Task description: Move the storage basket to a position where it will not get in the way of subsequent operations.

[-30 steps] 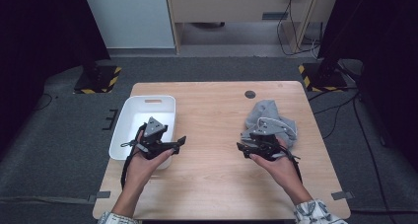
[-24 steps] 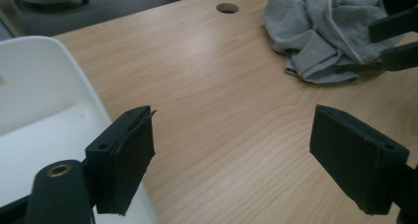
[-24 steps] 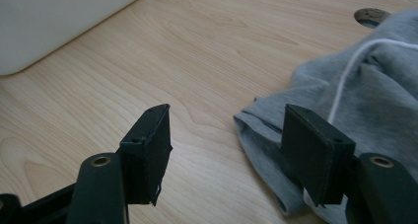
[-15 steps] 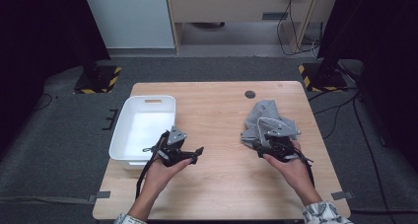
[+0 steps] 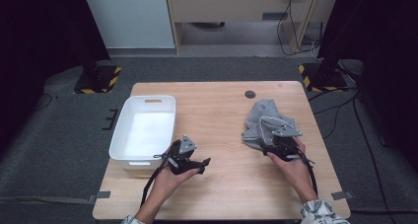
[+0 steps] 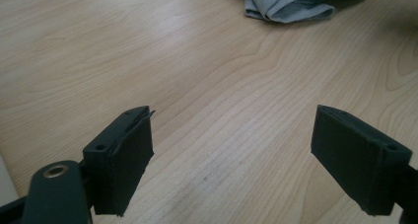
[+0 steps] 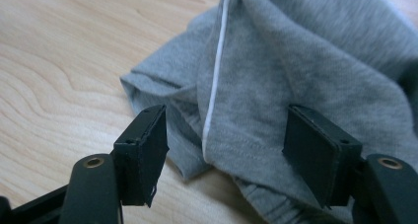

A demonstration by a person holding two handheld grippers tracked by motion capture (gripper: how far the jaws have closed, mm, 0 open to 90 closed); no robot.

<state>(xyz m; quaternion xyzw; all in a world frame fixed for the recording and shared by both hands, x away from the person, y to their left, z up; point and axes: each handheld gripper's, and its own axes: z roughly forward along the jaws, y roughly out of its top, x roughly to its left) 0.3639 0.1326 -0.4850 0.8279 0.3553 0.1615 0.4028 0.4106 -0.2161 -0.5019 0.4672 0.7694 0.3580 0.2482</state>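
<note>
Right gripper (image 7: 224, 157), jaws apart, straddles the cloth (image 7: 296, 76); close low on its fold. Left gripper (image 6: 231, 160) idles open.

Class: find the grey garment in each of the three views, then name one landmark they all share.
High view: grey garment crumpled at the table's right, at the right gripper.
Left gripper view: top edge, right of centre.
Right gripper view: centre and right, between the open jaws.
Shared landmark: the wooden tabletop.

Grey garment (image 7: 305, 61) with white piping, white bin (image 5: 123, 135), pale wood table (image 5: 222, 110), black tongs (image 6: 231, 160)
</note>
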